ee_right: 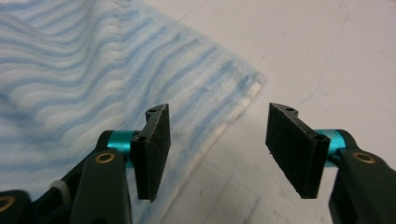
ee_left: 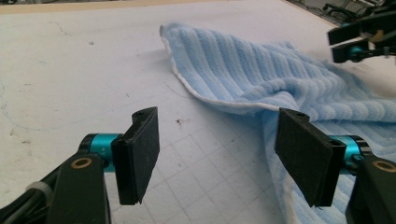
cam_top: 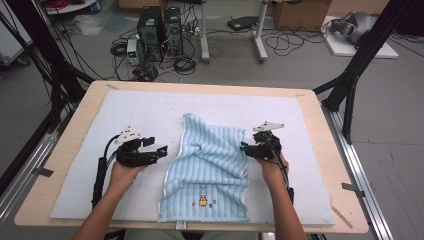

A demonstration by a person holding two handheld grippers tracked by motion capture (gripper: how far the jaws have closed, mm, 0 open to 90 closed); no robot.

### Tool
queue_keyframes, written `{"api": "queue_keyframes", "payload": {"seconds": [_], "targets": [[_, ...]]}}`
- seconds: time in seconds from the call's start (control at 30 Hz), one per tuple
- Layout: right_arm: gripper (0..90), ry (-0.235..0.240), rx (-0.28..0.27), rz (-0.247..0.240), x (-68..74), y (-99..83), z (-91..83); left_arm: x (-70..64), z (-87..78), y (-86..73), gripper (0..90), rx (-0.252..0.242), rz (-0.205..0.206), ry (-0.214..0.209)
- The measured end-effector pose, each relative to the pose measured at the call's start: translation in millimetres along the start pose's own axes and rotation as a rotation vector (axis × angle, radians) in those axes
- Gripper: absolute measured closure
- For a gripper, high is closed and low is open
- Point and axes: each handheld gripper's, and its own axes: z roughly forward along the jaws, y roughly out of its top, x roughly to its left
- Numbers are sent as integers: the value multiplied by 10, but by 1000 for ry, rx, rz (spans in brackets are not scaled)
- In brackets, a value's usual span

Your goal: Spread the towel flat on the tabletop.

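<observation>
A light blue striped towel [cam_top: 209, 170] with a small rabbit picture near its front hem lies rumpled in the middle of the white mat [cam_top: 80, 165]. My left gripper [cam_top: 161, 150] stands open just left of the towel's left edge; in the left gripper view its jaws are wide apart over the mat, with the towel [ee_left: 261, 79] ahead and to the right. My right gripper [cam_top: 243, 147] is open at the towel's right edge. In the right gripper view the towel's corner [ee_right: 93, 79] lies under the left jaw, with nothing between the jaws.
The mat covers a wooden table [cam_top: 65, 135] with black frame legs at both sides. Computer towers [cam_top: 160, 30], cables and boxes sit on the floor beyond the far edge. The other gripper [ee_left: 359, 39] appears at the upper right of the left gripper view.
</observation>
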Motion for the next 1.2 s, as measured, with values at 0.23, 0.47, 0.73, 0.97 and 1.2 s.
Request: {"api": "queue_keyframes", "payload": {"seconds": [0.23, 0.47, 0.73, 0.97, 1.2], "targets": [[324, 29, 35, 40, -119, 189, 366, 74, -56, 30, 320, -12, -20, 21], [701, 47, 60, 25, -160, 246, 505, 152, -113, 40, 319, 5, -29, 47], [837, -66, 31, -44, -223, 344, 561, 135, -111, 107, 319, 18, -24, 51], [819, -280, 13, 65, -461, 340, 516, 78, -89, 252, 318, 27, -6, 53], [586, -216, -42, 112, -497, 332, 349, 108, 80, 385, 318, 46, -1, 39]]}}
